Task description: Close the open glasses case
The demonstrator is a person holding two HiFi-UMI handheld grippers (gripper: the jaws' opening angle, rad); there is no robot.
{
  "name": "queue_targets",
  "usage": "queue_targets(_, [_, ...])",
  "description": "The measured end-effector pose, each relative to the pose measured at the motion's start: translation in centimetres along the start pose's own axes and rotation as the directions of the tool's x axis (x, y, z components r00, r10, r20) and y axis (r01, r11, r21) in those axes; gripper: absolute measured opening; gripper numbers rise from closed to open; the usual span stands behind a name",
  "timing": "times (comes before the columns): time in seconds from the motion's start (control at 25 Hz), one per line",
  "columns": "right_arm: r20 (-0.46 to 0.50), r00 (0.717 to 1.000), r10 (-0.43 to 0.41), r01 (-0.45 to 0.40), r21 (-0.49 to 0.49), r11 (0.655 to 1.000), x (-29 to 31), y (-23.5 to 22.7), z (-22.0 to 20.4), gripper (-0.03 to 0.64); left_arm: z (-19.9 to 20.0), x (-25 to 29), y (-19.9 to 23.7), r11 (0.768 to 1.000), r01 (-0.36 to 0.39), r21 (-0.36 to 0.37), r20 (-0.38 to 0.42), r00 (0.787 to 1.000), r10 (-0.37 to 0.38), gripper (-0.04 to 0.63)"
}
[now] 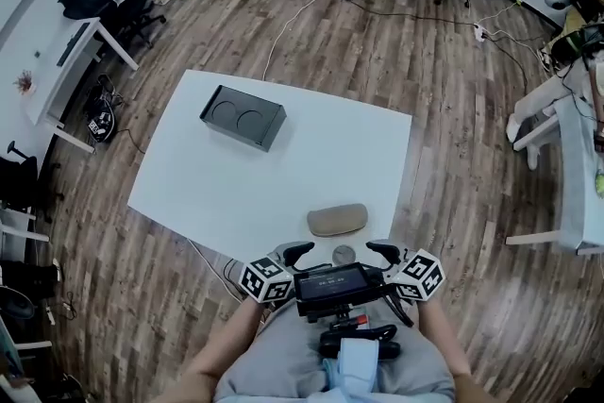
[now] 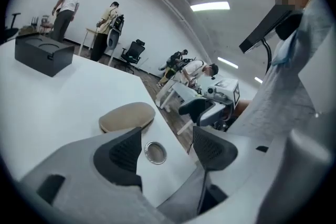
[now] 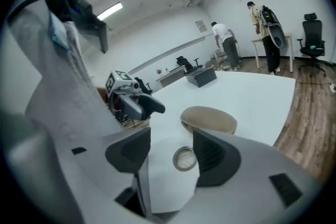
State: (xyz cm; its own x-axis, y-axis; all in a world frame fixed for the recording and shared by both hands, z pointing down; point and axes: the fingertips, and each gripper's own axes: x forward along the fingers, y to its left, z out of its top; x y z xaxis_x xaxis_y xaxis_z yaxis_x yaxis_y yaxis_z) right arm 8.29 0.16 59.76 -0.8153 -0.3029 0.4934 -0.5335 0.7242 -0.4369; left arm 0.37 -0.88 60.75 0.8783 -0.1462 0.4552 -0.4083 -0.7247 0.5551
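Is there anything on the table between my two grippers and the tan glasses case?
Only a small round metal disc, lying flat on the white table just short of the glasses case, between the left gripper and right gripper. Both are open and empty; nothing else intervenes.

I'm finding the white table (image 1: 311, 156) lying bare between the black box (image 1: 243, 116) at the far side and the glasses case (image 1: 337, 220) near me; a small round disc (image 1: 343, 254) is sitting just beside the case
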Motion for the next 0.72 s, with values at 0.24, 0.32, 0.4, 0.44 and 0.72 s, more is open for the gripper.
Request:
queue_targets(0.24, [-0.025,0.989,0.144,-0.145,-0.059,0.988,-0.9,3.8,-1.1,0.119,1.5,1.1,-3.7,0.974,0.226,0.011,0.041,0.973,-0.226,0.296])
queue_targets(0.32, [-0.014,0.989,0.149,-0.150,-0.065,0.987,-0.9,4.2,-0.9,0.075,1.6,1.5,-4.3,0.967,0.251,0.035,0.031,0.967,-0.252,0.294])
queue_targets(0.4, [0.007,0.988,0.152,-0.151,-0.071,0.986,-0.9,4.7,-0.6,0.060,1.5,1.7,-4.8,0.962,0.270,0.050,0.021,0.962,-0.271,0.276])
queue_targets(0.44, [0.017,0.988,0.150,-0.149,-0.078,0.986,-0.9,4.9,-0.5,0.054,1.3,1.8,-5.2,0.957,0.285,0.055,0.017,0.958,-0.286,0.237])
queue_targets(0.72, [0.032,0.993,0.118,-0.115,-0.078,0.990,-1.1,5.5,-0.6,0.041,0.4,2.0,-7.4,0.917,0.393,0.068,-0.011,0.919,-0.393,0.018])
